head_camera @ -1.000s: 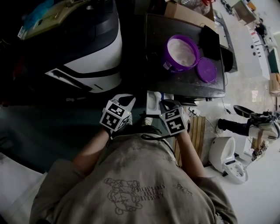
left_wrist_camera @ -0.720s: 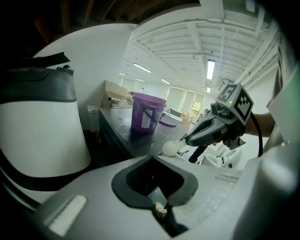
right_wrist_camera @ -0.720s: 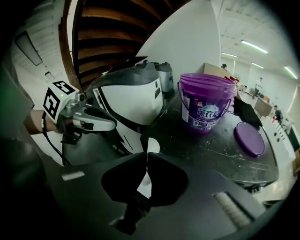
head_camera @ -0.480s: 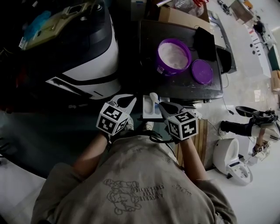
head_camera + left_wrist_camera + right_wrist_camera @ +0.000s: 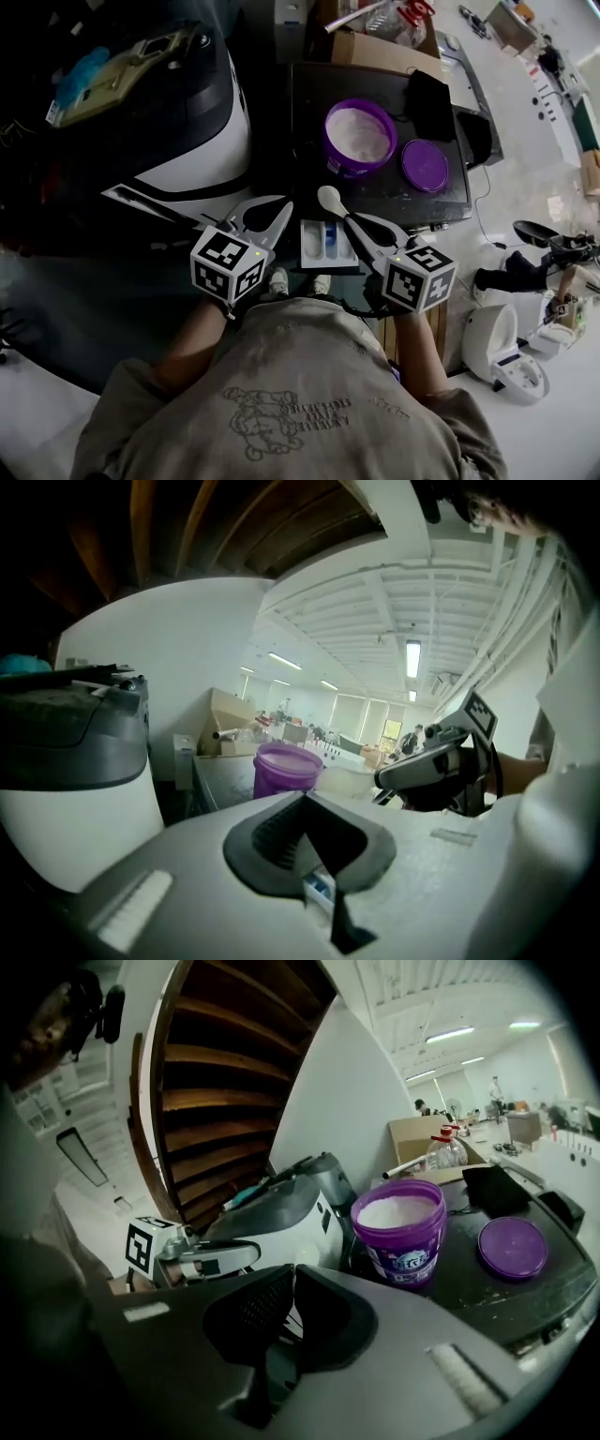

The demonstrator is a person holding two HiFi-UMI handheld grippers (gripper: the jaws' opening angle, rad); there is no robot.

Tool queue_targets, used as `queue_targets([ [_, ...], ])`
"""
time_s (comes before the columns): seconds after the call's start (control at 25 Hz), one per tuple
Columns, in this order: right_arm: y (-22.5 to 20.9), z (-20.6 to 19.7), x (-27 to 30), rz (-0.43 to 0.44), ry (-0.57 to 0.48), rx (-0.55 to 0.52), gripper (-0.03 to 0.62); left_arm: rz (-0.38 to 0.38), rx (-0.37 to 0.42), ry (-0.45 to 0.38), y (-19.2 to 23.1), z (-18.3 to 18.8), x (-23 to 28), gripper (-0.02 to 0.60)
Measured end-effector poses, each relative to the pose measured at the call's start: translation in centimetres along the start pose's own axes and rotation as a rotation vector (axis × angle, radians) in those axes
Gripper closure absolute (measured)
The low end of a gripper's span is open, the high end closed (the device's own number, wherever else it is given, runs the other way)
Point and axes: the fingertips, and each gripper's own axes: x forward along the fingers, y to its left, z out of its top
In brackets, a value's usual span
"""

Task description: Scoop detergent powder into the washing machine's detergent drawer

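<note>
Detergent drawer, white with blue compartments, stands pulled out below the front edge of a dark worktop. 1 open purple tub of white powder and its lid rest side by side on that top. Right gripper: 2 jaws closed on a white scoop, bowl near the drawer's far end. Left gripper: jaws apart, empty, just left of the drawer.

A cardboard box stands behind the dark table, and 1 black case lies on top.
</note>
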Motion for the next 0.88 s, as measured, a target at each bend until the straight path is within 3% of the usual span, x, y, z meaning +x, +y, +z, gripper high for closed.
queue_targets([
  [0.12,0.0,2.0,-0.5,0.041,-0.074,0.091,0.559,-0.021,-0.044,-0.074,-0.3,2.9,-0.2,0.581],
  [0.28,-0.5,4.5,-1.1,0.046,-0.153,0.138,0.559,-0.022,-0.015,-0.125,-0.5,5.8,-0.1,0.581],
  [0.72,-3.3,11.4,-2.5,-0.04,-0.297,0.044,0.559,0.027,0.103,-0.153,1.1,10.0,1.9,0.581],
  [0.88,-4.7,13.3,-2.7,-0.104,-0.306,-0.055,0.559,0.05,0.123,-0.168,2.0,11.3,2.6,0.581],
])
